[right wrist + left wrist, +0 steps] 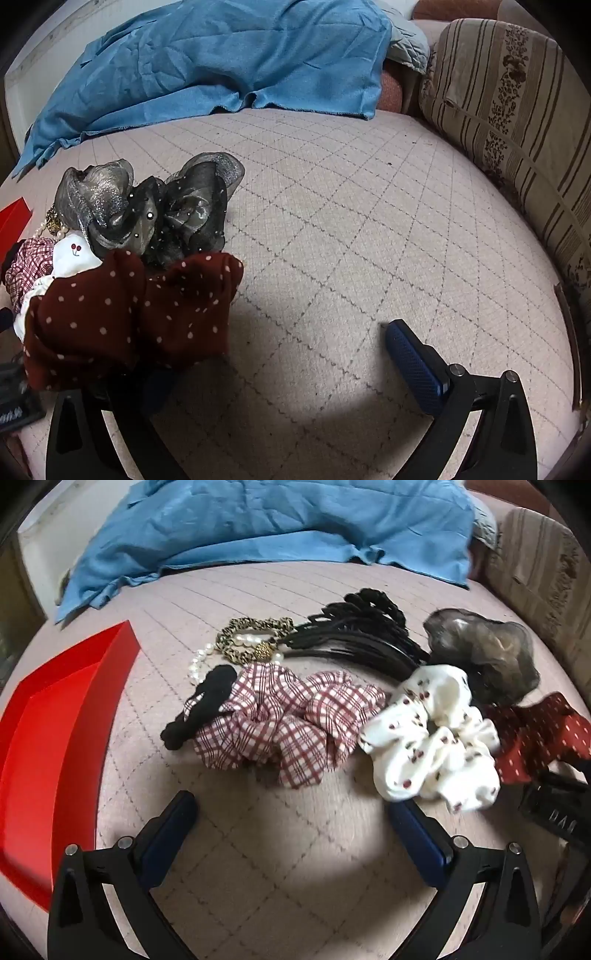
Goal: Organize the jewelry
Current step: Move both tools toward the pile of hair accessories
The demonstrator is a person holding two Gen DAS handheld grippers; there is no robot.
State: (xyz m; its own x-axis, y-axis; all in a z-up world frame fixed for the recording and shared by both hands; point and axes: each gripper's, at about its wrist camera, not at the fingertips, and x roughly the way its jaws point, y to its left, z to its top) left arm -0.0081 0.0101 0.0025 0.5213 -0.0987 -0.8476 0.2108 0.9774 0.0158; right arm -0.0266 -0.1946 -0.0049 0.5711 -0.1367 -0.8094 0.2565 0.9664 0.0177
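Observation:
A pile of hair accessories lies on the pink quilted bed. In the left wrist view: a red plaid scrunchie [280,727], a white cherry scrunchie [432,746], a black hair tie [203,705], a pearl bracelet [199,664], a leopard scrunchie [255,638], black headbands [362,638], a grey organza bow [484,657] and a dark red dotted bow [535,734]. My left gripper [291,805] is open and empty, just short of the plaid scrunchie. My right gripper [280,332] is open; its left finger is hidden under the dotted bow [129,314], beside the grey bow [155,210].
A red tray [55,731] lies at the left, its corner also in the right wrist view [14,218]. A blue cloth [258,528] lies at the back. A striped cushion [517,122] stands on the right. A black box [554,812] sits near the dotted bow.

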